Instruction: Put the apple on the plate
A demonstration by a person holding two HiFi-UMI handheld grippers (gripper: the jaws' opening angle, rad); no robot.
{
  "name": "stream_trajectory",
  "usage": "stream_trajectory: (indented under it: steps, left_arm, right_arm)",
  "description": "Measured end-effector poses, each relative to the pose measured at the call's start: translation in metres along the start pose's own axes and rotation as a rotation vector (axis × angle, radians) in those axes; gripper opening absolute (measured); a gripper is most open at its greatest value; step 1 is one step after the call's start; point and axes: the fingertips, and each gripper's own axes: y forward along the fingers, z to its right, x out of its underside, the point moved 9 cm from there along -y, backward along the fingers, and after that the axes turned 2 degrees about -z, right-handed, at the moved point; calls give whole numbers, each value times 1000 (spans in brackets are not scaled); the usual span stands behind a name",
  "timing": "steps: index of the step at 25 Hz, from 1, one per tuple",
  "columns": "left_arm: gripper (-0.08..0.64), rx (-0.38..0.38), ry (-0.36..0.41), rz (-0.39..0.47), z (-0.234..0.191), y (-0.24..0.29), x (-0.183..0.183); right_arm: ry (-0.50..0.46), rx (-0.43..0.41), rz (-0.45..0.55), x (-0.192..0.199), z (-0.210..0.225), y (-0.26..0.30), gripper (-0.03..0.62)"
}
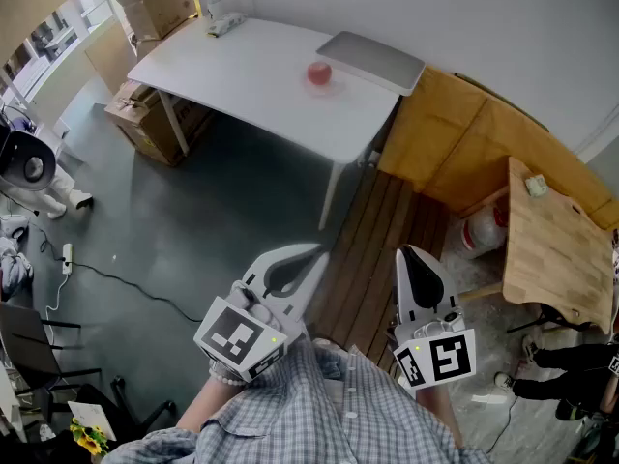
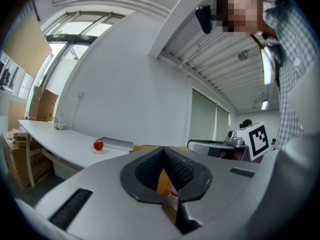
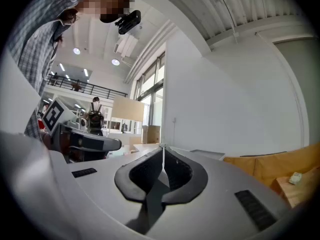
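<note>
Standing well back from the white table (image 1: 242, 66), a person in a checked shirt (image 1: 319, 409) holds a gripper in each hand, close to the chest. The left gripper (image 1: 317, 252) has its jaws brought together at the tips, with nothing between them. The right gripper (image 1: 406, 252) is likewise closed and empty, its tips touching.

The apple (image 1: 319, 72) sits toward the table's far right corner, just beside a flat grey slab (image 1: 372, 59) that may be a closed laptop. It appears to rest on a small pale plate (image 1: 330, 87), though the plate is too small in these views to be sure of its rim.

The apple lies ahead of both grippers and well apart from them, across a stretch of dark floor (image 1: 193, 220). From the left gripper's own view it shows to the left of the jaws. The right gripper's view does not show it plainly. The left gripper looks slightly the nearer of the two and points more nearly toward the fruit, so it seems the likelier to reach.

The apple is round, with no long axis to line the jaws against. Which way its stem points cannot be made out at this range. If the fruit does sit on the plate, little of the task seems left.
</note>
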Motion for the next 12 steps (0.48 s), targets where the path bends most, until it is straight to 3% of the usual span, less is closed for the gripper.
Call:
stream_trajectory:
  steps: [12]
  left_arm:
    - [9,-13,-2,-12,-5,-1,3]
  right_arm:
    - [10,-12,-12,5,-3,7,28]
